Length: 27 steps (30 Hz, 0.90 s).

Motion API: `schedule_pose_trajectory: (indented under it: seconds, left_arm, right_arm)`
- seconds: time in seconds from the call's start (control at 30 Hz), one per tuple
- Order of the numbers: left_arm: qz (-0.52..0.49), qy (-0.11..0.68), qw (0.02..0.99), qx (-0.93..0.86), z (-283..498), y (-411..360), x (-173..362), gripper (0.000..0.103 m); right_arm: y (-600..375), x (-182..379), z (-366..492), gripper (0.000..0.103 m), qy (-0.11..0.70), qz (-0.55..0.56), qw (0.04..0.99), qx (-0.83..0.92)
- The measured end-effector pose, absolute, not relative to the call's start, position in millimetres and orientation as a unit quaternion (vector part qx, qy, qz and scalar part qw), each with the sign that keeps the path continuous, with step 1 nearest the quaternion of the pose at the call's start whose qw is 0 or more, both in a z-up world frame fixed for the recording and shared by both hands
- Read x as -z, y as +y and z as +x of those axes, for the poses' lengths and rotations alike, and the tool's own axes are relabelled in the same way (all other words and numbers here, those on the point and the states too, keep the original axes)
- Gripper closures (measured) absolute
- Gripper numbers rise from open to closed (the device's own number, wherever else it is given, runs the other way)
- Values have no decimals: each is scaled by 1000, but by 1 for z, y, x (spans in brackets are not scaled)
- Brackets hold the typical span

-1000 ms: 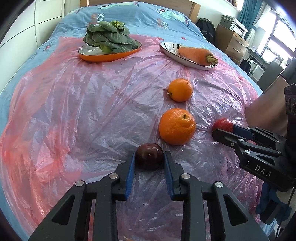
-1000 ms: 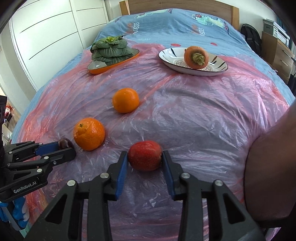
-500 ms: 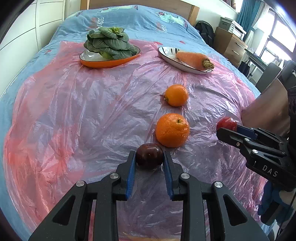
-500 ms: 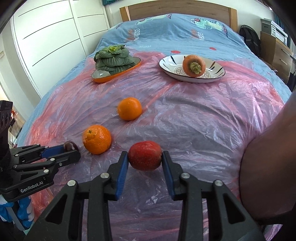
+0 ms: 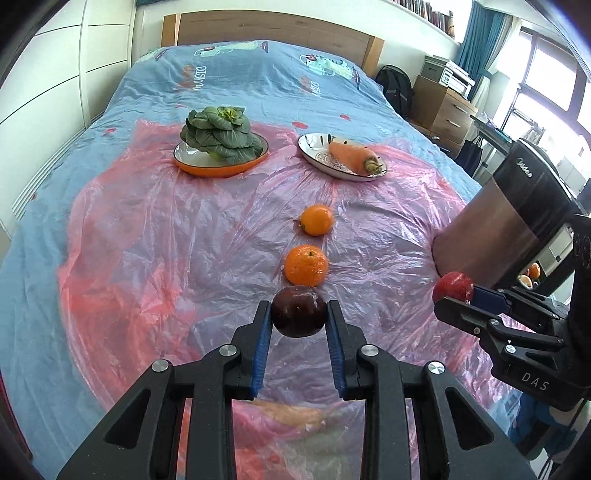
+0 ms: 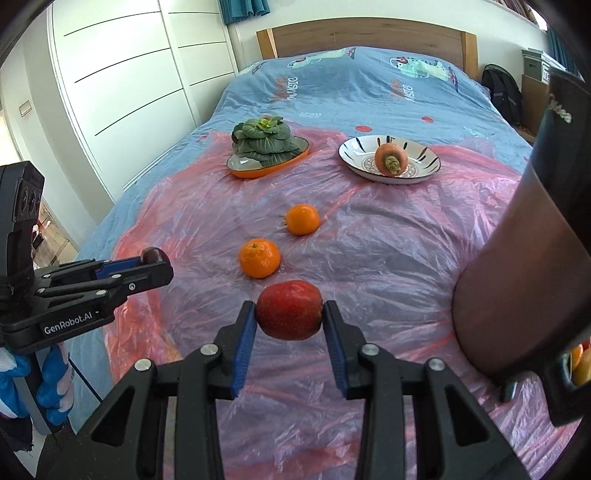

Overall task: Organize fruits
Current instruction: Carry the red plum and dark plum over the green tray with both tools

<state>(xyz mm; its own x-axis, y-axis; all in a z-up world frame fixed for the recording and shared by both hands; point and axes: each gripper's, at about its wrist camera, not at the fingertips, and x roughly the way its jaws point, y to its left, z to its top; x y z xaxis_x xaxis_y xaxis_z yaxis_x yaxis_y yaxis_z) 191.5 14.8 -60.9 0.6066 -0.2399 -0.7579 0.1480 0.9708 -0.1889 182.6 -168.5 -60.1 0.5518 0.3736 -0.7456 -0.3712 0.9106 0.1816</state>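
Above the pink plastic sheet [image 5: 155,236] on the bed, both grippers carry fruit off the surface. Left gripper [image 5: 298,325] is clenched on a dark plum [image 5: 298,312], blue pads pressing both sides; in the right wrist view the plum [image 6: 152,254] just peeks over the tip of that gripper [image 6: 147,264]. Right gripper [image 6: 289,325] grips a red apple [image 6: 289,314] between its pads; from the left wrist cam, the apple [image 5: 453,287] sits at the tip of the right gripper [image 5: 458,299], in front of a brown-and-black appliance [image 5: 495,229] at the sheet's right edge.

On the sheet, 2 oranges lie in a line w/ the plum as seen from the left cam: the near orange [image 5: 306,265] just beyond the plum, the far orange [image 5: 317,220] a bit further, apart from it. Further back, an orange dish [image 5: 221,168] holds a leafy green cabbage [image 5: 221,134]; to its right, well apart, a white patterned plate [image 5: 317,155] holds a carrot [image 5: 354,158] lying on its side. Blue printed bedspread [image 5: 240,81] runs to a wood headboard [image 5: 266,31] behind.
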Motion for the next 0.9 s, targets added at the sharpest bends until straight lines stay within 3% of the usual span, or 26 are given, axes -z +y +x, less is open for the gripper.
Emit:
schedule_pose_trajectory:
  seconds: [0.5,0.9]
  left_arm:
    - [-40,386,904,180,101,-39,-10,78]
    - [-5,377,888,262,69,-140,-43,78]
  right_arm:
    - [-237,11,77,73,401,10,901,-165]
    - [-345,0,28,73,375,62,921,-79]
